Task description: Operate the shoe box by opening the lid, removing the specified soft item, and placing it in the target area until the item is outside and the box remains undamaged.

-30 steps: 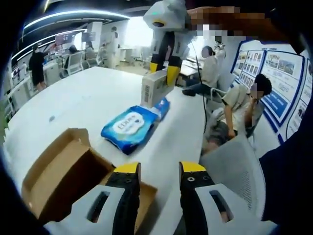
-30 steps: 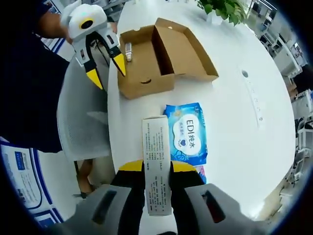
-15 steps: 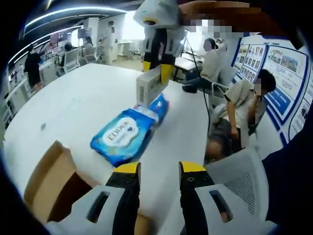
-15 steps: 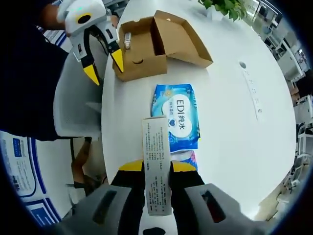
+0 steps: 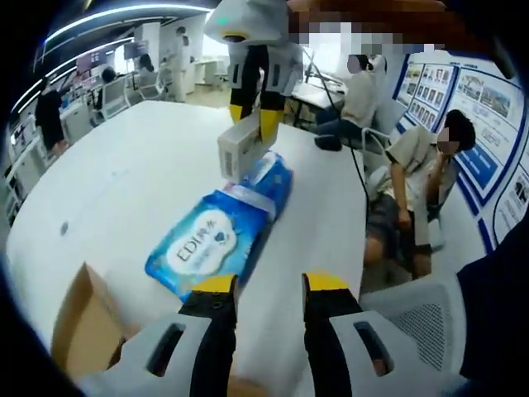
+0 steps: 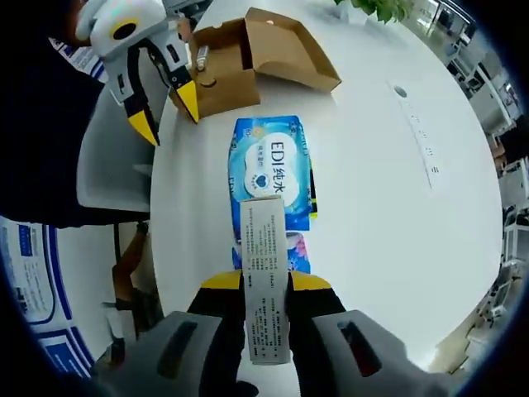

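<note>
Right hand-held gripper clamps a narrow white carton above the white counter, over the near end of the blue wipes pack lying flat outside the box. Left hand-held gripper empty, jaws parted, beside the open cardboard shoe box, lid folded back.

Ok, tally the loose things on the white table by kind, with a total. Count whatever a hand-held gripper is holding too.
Brown cardboard shoe box, open: 1
Blue soft wipes packs: 2, a large one and a smaller one under it
White printed carton, held in the right hand-held gripper: 1
Total: 4
</note>
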### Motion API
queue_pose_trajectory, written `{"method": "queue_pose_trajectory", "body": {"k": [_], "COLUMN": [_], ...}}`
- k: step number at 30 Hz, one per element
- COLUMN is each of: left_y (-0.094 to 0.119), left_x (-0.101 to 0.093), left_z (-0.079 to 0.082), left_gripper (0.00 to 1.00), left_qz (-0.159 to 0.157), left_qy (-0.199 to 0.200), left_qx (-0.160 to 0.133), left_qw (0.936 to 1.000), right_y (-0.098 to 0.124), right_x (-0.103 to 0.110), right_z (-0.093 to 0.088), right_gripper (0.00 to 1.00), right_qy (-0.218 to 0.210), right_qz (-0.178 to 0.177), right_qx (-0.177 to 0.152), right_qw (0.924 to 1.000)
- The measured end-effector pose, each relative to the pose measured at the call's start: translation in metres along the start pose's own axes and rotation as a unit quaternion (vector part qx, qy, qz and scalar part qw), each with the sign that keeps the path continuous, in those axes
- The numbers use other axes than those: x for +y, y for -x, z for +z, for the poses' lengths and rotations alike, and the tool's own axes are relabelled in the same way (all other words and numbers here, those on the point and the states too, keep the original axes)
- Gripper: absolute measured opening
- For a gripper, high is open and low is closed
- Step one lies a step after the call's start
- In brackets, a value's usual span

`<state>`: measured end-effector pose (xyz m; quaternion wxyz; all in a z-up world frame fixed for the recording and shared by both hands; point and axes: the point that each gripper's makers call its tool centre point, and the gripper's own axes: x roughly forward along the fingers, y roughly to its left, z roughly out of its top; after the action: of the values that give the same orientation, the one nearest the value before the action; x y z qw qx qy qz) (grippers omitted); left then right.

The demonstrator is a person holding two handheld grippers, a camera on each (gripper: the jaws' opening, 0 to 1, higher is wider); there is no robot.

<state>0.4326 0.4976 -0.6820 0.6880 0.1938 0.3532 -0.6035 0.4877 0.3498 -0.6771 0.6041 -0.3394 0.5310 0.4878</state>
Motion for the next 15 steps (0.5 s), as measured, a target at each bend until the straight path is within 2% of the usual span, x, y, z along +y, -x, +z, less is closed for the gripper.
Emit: {"method": "queue_pose_trajectory", "body": {"k": [15], "left_y": [-0.023], "left_x": [0.026], "left_z": [0.011], "left_gripper": [0.29], "left_qz": [0.008], "left_qy": [-0.006], "left_qx": [0.014], "left_qw": [0.9999], "right_y": [-0.021], "right_x": [-0.039], "right_z": [-0.023], "right_gripper": [0.17], "right_qy": [0.009], "right_qz": [-0.016], "right_qx": [0.017], "right_qw": [0.9997]}}
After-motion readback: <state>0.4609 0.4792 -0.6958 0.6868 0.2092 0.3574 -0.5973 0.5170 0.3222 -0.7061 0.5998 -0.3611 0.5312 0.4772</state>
